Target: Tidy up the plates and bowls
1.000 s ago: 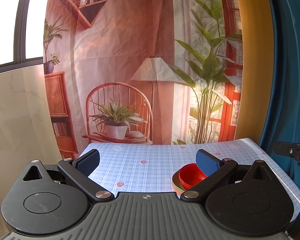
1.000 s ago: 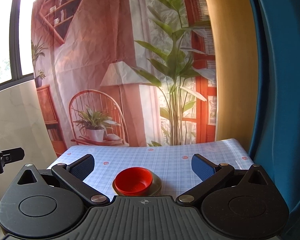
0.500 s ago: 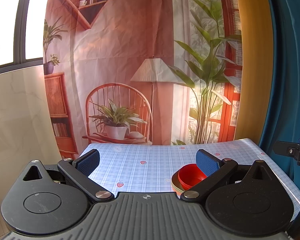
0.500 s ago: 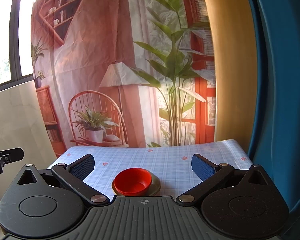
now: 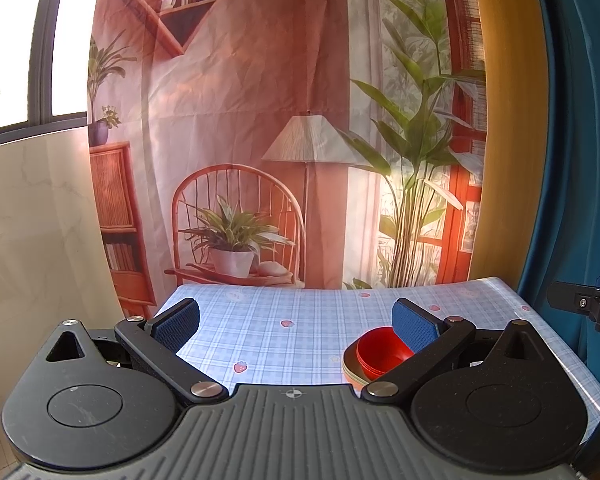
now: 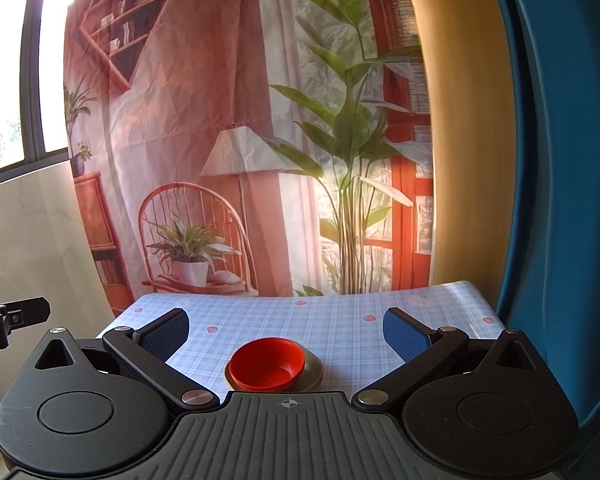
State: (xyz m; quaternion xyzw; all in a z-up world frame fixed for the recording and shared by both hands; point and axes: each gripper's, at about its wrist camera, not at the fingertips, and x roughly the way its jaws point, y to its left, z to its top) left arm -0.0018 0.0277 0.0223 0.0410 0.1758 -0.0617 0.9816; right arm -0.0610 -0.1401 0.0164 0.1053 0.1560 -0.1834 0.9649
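Fingers of the right gripper (image 6: pixel 286 330) are spread wide apart with nothing held between them, and the same is seen of the left gripper (image 5: pixel 296 320), whose blue pads are equally far apart and empty. Both tools are held back from the near edge of the table (image 6: pixel 340 320), raised above its surface; this is judged a resting or finishing pose, since nothing is reached for and no loose crockery is seen elsewhere on the checked cloth.

Beyond the right gripper's fingers, near the front edge of the table and roughly centred between them, red bowls (image 6: pixel 266 364) are seen nested on olive-green plates (image 6: pixel 314 372). In the left wrist view the same stack is partly hidden behind that gripper's right finger (image 5: pixel 414 326); the layered rims of the red bowls (image 5: pixel 380 354) and the edges of the plates (image 5: pixel 350 368) are shown there. An exact count of either cannot be given.

Such nesting is judged to be the aim of the task: like with like, bowls on top because a curved base would not carry a flat plate steadily.

Bowls and plates are round, so no long axis is had in plan; the stack's axis is upright, mouths upward, with the bowls set slightly toward the left of the plates in the right wrist view.

Behind the table a printed backdrop (image 6: pixel 220 160) is hung.
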